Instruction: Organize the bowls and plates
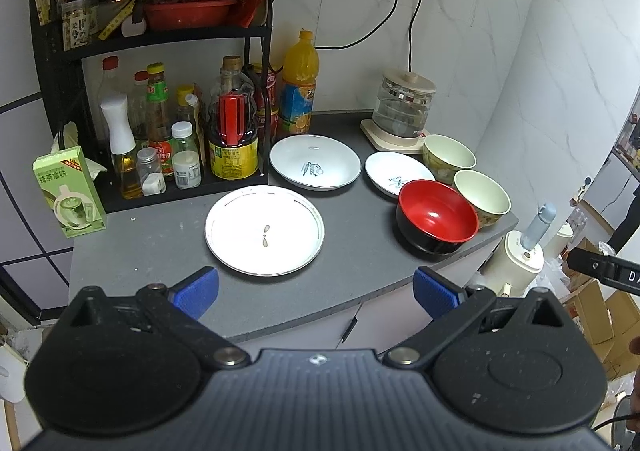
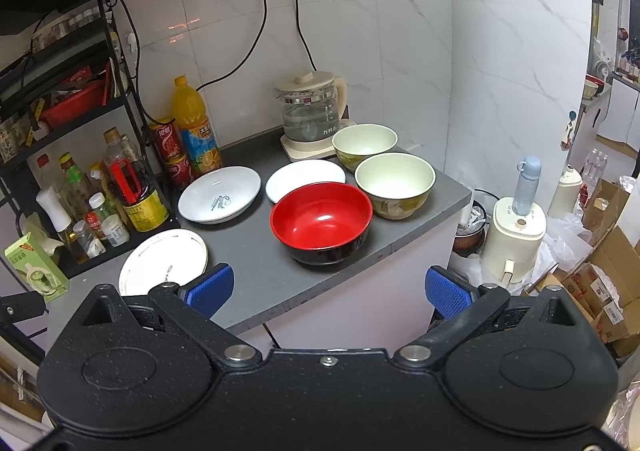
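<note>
Both grippers spread, empty, near counter edge. Left gripper [image 1: 316,291] has flat white rimmed plate [image 1: 264,230] just ahead, nearest. Right gripper [image 2: 328,289] faces red-and-black bowl [image 2: 321,222]. Farther: white dishes, cream bowls.

Both cameras look down and forward at the grey counter [image 1: 160,251] from just off its front edge. The left view sits toward the rack, with the rimmed plate [image 1: 264,231] at 12 o'clock; the right view sits further right, centring the red bowl [image 2: 320,221]. Both share all the dishes.
</note>
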`<state>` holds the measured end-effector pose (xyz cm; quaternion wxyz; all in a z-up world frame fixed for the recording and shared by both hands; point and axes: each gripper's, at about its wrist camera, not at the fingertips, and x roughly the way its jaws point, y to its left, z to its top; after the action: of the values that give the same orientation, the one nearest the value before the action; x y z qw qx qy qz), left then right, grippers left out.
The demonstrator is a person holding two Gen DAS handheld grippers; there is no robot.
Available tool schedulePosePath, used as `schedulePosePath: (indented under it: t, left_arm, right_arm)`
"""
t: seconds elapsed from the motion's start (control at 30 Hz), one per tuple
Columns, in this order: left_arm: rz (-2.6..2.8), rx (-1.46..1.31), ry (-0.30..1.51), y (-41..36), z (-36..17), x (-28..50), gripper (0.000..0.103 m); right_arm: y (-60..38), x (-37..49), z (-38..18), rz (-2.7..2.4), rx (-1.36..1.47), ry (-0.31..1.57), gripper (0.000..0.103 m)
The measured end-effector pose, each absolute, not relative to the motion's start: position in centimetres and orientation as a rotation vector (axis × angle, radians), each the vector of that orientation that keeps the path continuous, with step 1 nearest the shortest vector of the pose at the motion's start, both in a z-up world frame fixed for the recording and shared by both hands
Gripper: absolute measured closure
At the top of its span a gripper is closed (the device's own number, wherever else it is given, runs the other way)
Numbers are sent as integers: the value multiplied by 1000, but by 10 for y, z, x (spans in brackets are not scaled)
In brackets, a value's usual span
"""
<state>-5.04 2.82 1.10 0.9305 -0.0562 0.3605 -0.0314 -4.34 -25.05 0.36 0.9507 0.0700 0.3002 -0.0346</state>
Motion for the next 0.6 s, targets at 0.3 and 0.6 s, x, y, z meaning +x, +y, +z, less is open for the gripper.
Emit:
schedulePosePath:
  t: [0.3, 0.6]
  left_arm:
    - [-54, -122, 737, 33, 12, -48, 1]
    - [-67, -120, 739, 37, 11, -41, 1]
  right_arm:
    - [-251, -41, 6, -73, 143, 600, 0]
    - [-248, -38, 5, -77, 140, 602, 0]
